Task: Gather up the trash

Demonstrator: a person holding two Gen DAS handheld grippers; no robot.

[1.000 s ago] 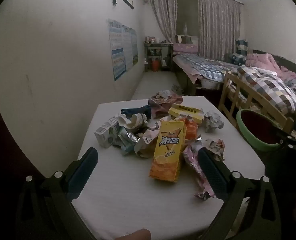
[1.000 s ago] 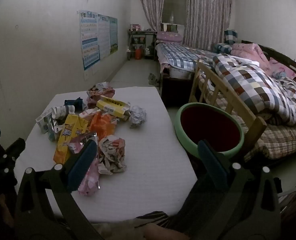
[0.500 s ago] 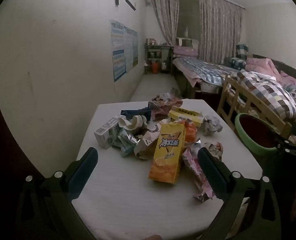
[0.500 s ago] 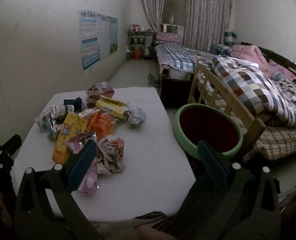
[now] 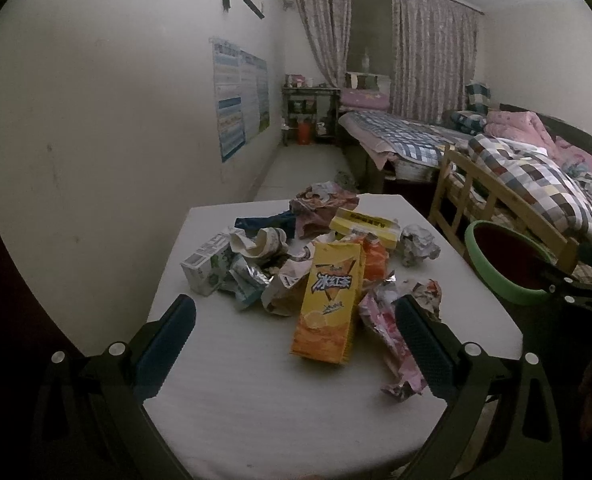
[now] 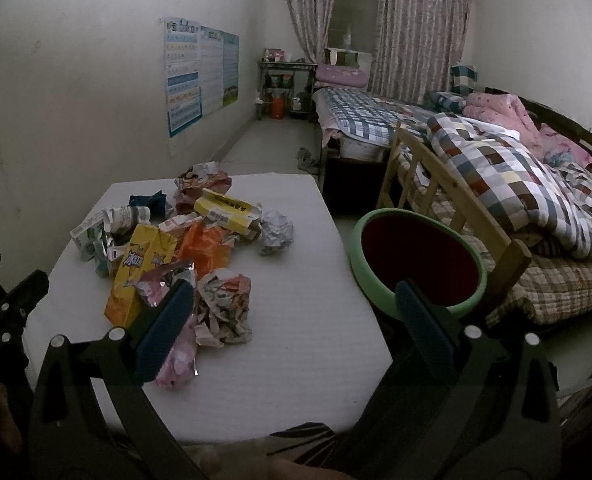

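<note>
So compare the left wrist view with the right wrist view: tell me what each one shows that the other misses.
Only the left wrist view shows the whole yellow drink carton, its front unobstructed. Only the right wrist view shows the green basin complete, dark red inside, beside the table's right edge, plus slippers on the floor. Both show the white table, the trash pile, the crumpled paper ball, the beds, and open, empty grippers: left, right.

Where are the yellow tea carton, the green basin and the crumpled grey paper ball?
yellow tea carton [image 5: 328,308]: left wrist view, front face.
green basin [image 6: 378,286]: right wrist view, near rim.
crumpled grey paper ball [image 6: 276,232]: right wrist view, its middle.
</note>
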